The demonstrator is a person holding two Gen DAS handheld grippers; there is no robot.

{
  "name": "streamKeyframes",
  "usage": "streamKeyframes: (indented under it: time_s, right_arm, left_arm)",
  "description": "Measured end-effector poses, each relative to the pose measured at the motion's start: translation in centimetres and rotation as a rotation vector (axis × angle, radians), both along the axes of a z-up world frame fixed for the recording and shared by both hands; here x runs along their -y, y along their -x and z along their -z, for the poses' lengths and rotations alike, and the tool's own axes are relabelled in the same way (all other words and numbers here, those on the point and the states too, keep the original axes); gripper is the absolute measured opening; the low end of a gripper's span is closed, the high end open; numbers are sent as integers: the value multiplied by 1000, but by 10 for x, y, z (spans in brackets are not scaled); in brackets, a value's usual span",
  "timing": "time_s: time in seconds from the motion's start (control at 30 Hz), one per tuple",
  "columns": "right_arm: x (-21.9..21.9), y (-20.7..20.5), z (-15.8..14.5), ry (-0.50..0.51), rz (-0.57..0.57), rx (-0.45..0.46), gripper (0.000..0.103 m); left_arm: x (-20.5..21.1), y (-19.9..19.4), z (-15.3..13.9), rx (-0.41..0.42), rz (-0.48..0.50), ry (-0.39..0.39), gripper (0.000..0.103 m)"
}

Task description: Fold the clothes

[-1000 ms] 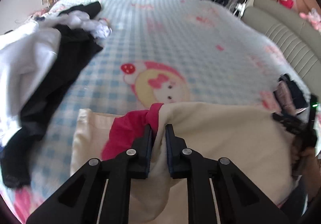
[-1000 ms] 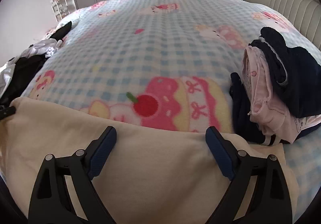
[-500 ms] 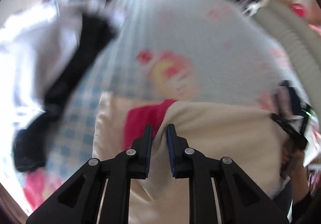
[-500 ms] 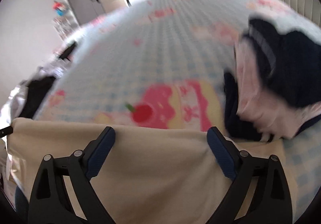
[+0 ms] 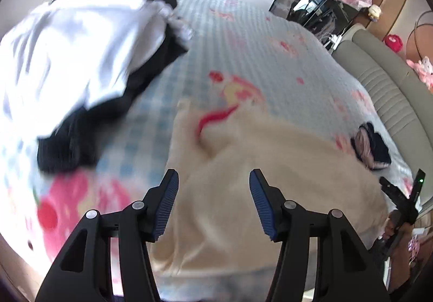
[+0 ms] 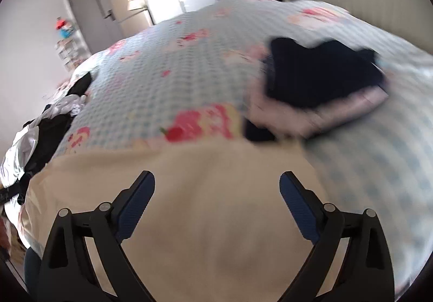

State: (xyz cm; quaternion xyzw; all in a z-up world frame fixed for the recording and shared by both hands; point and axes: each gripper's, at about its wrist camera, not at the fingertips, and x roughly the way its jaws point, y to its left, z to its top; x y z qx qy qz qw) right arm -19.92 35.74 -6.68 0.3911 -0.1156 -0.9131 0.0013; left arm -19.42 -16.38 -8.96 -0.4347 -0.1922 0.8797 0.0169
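Checked bedspread [image 6: 173,80] lay bare across the middle; loose white and black heap [image 5: 81,58] to the left, folded dark-and-pink stack [image 6: 319,91] to the right. Cream garment [image 5: 270,166] lay at the near edge, rumpled, red showing at its fold. Left gripper [image 5: 213,193] and right gripper [image 6: 216,199] both gaped wide, holding nothing.

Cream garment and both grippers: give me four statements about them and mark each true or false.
1. The left gripper is clamped on the cream garment. False: its jaws are wide apart, holding nothing.
2. The right gripper is open. True.
3. The cream garment lies on the checked bedspread. True.
4. The stack of dark and pink clothes sits on top of the cream garment. False: it sits on the bedspread beyond the garment's far edge.
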Motion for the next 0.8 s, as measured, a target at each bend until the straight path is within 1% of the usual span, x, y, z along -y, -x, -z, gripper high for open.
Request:
streamKeyframes:
  time_s: [0.07,0.13,0.17,0.2,0.23,0.27,0.3,0.33,0.37,0.4,0.43,0.5,0.57,0.63,0.73,0.77,0.8]
  right_arm:
    - [-14,-25,9,-18,52,37,95]
    - [-27,-46,17,-41,103,72,95]
    - [-33,-54,21,-50,127,88,95]
    - [-38,-61,24,-57,145,103,95]
    - [-38,-62,25,-58,141,112,95]
    - [-39,-64,25,-59,136,120,94]
    - [-39,-65,26,-60,132,129,93]
    - [-40,-66,26,-62,128,137,92]
    - [-40,-68,26,-63,123,146,88]
    - [-40,-69,27,-64,119,155,81]
    - [-41,-71,27,-65,114,163,77]
    - [-42,-74,28,-67,106,180,54]
    - [-42,-76,29,-69,97,198,50]
    - [-39,-76,29,-101,83,207,51]
    - [-35,-73,33,-139,74,216,57]
    - [-37,-71,35,-142,75,220,58]
    - [-38,-70,36,-146,77,221,62]
  left_arm:
    - [3,-1,12,29,-6,-36,57]
    - [1,-2,20,51,-7,-54,53]
    - [-3,-3,24,58,-1,-46,46]
    - [-6,-5,27,66,4,-38,25]
    - [-8,-6,30,81,4,-34,14]
    - [-9,-9,33,89,-2,-43,11]
    - [-9,-13,32,75,-12,-62,8]
    - [-8,-18,30,61,-22,-80,6]
    - [-7,-22,28,47,-31,-101,6]
    - [-6,-27,25,30,-31,-131,6]
    - [-4,-32,20,23,-33,-156,5]
    - [6,-41,11,14,-41,-207,6]
    - [16,-45,10,21,-46,-229,6]
    - [26,-49,10,31,-50,-247,6]
    - [24,-41,30,118,-42,-188,7]
    - [22,-35,36,148,-39,-160,10]
    - [22,-32,36,167,-43,-142,10]
